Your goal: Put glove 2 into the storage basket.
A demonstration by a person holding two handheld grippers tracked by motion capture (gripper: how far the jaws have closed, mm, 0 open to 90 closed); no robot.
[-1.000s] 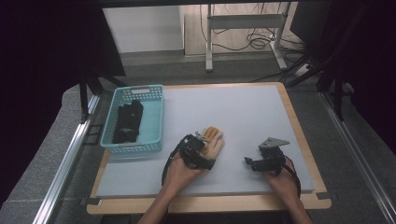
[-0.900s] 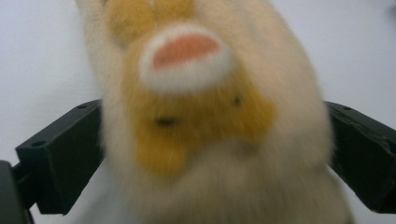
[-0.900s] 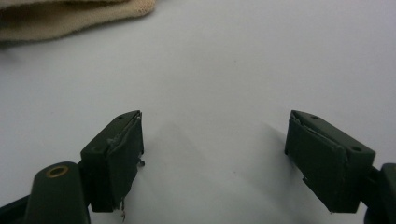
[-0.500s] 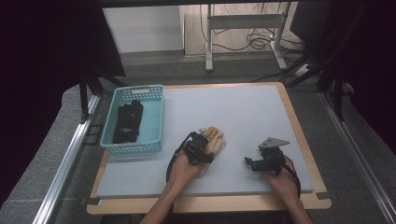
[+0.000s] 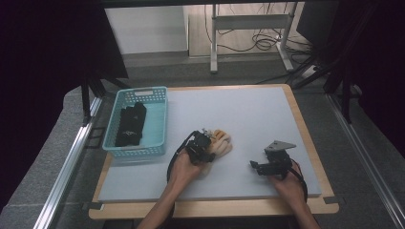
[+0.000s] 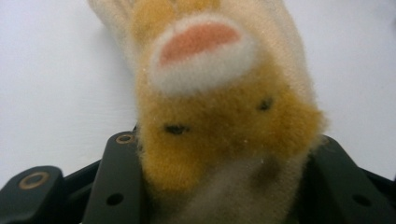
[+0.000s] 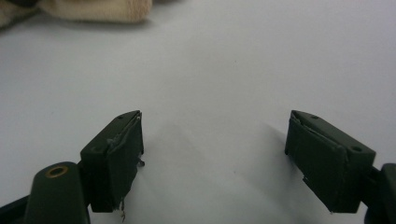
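A fuzzy cream-and-ochre glove (image 5: 222, 143) with a pink patch lies on the grey mat (image 5: 248, 112) left of centre. My left gripper (image 5: 202, 146) is shut on its near end. In the left gripper view the glove (image 6: 219, 93) bulges up between the two black jaws of the left gripper (image 6: 219, 158), which press on it from both sides. To the right, my right gripper (image 5: 255, 165) rests low on the mat, open. In the right gripper view the right gripper (image 7: 215, 154) holds nothing between its wide-apart jaws, and a bit of the glove (image 7: 93, 10) shows at the top left.
A teal plastic basket (image 5: 135, 151) stands at the mat's left edge with black fabric items (image 5: 130, 123) inside. The mat lies on a wooden board (image 5: 305, 129). Dark frames and a metal rail (image 5: 67, 167) flank the table.
My left hand has shifted slightly left and toward the near edge with the glove. The right gripper has stayed put.
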